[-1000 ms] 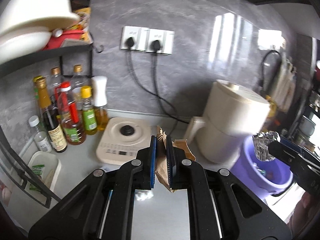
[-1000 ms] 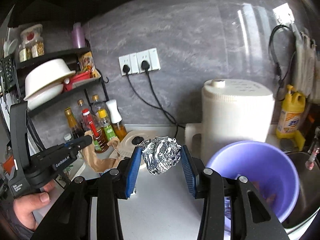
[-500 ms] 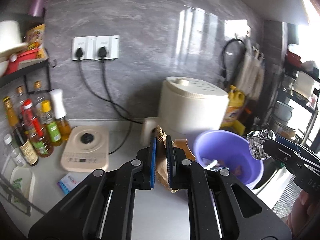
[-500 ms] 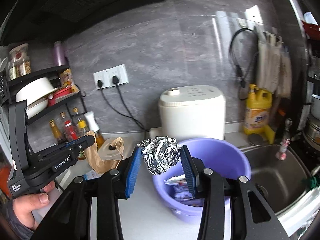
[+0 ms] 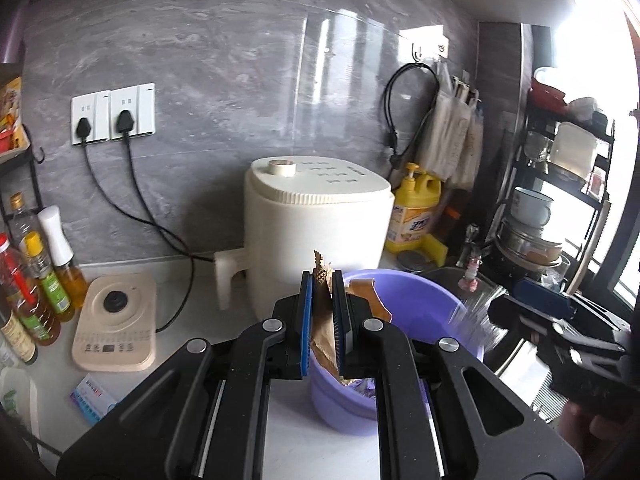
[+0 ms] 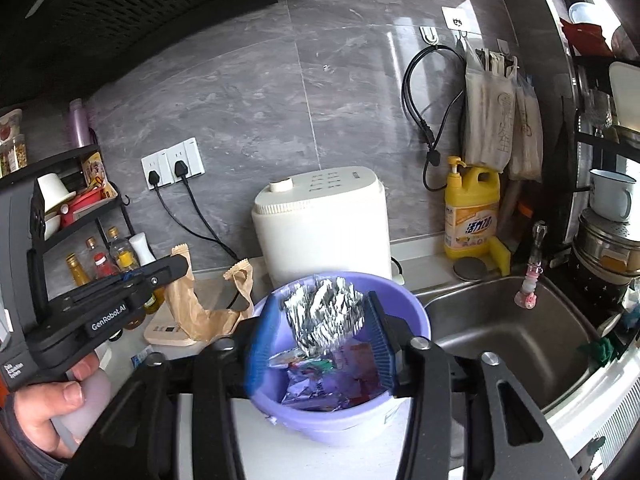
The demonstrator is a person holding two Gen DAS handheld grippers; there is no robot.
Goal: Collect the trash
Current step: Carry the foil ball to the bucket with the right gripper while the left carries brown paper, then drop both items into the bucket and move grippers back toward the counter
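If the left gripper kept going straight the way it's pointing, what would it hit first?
Probably the near rim of the purple basin, which sits just ahead of the left gripper and its brown paper bag. The white appliance stands behind that. Depth is unclear, so it might pass over the rim.

Two grippers: left gripper point(image 5: 320, 320), right gripper point(image 6: 320, 306). One purple basin point(image 6: 328, 424) near the worktop's front edge. One foil ball point(image 6: 326, 320), one brown paper bag point(image 5: 322, 332). Wrappers point(image 6: 316, 384) in the basin: several, too jumbled for a firm count. Along the worktop's back edge: one white appliance point(image 5: 316, 232), one yellow detergent bottle point(image 6: 472, 216), one beige flat appliance point(image 5: 116, 320). At the left edge, at least five condiment bottles point(image 5: 56, 256). One small blue packet point(image 5: 94, 398) toward the front-left corner. One sink point(image 6: 512, 332) at the right edge. Up on the wall: two sockets point(image 5: 112, 114), two black plugs point(image 5: 124, 126).
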